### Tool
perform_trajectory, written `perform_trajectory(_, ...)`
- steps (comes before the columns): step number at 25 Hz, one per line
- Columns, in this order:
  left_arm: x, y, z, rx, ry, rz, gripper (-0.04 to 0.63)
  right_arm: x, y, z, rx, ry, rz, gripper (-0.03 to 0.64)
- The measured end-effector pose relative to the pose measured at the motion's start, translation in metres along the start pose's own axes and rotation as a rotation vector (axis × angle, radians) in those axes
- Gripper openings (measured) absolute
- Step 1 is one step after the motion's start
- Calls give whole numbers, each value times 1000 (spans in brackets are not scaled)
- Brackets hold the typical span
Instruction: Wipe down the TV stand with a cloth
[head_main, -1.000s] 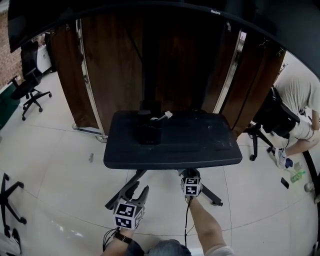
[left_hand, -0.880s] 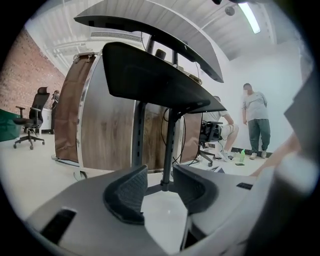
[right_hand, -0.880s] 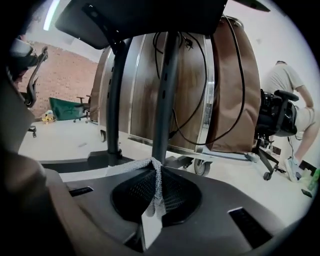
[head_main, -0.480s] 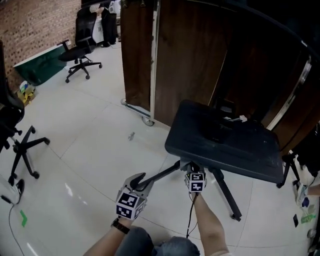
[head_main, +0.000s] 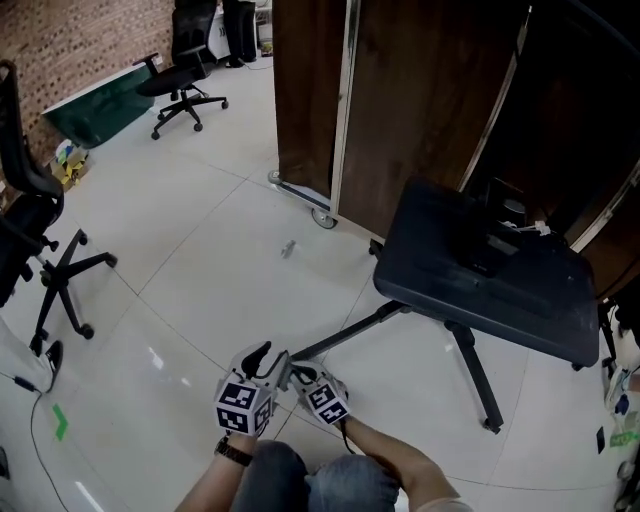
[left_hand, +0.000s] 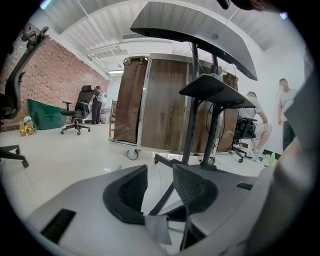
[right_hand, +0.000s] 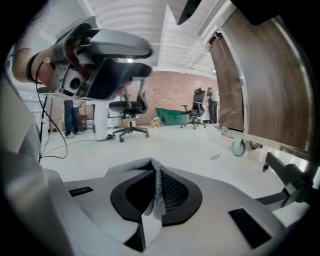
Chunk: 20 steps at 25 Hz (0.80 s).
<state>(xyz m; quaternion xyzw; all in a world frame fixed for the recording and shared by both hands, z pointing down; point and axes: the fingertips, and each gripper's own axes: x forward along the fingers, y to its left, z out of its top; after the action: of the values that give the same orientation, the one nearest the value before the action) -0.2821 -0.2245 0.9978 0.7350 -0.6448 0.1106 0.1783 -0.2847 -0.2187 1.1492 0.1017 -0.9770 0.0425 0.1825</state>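
Note:
The TV stand has a black shelf (head_main: 480, 275) on a dark pole, with splayed legs (head_main: 340, 338) on the floor; it stands at the right of the head view. Both grippers hang low in front of it, close side by side and clear of the shelf. My left gripper (head_main: 268, 360) is open with nothing between its jaws; in the left gripper view (left_hand: 159, 182) the pole (left_hand: 192, 125) and shelf (left_hand: 215, 90) rise ahead. My right gripper (head_main: 300, 376) points left and is shut (right_hand: 156, 175) on a grey knitted cloth (right_hand: 156, 187), which sticks up from the jaws.
A brown panelled partition (head_main: 400, 110) on castors stands behind the stand. Office chairs (head_main: 185, 75) (head_main: 40, 250) are to the left, with a green board (head_main: 95, 110) against the brick wall. A small object (head_main: 289, 247) lies on the white floor. People (left_hand: 250, 125) are nearby at the right.
The head view has swung left, so the stand now sits at the right. Both grippers have drawn back from under the shelf, and the right one has moved next to the left one.

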Motion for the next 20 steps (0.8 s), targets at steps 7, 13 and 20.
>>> perform_trajectory(7,39,-59,36,71,-45,-145,190,-156,-204,18,150,-130,-545,6)
perform_trajectory(13,81,-149,30,119,-15,-322,190,-380,-357,-96,277,53,-1037,6)
perform_trajectory(20,110,-187,11,167,29,-395,156,-547,-285,-279,584,264,-1247,6)
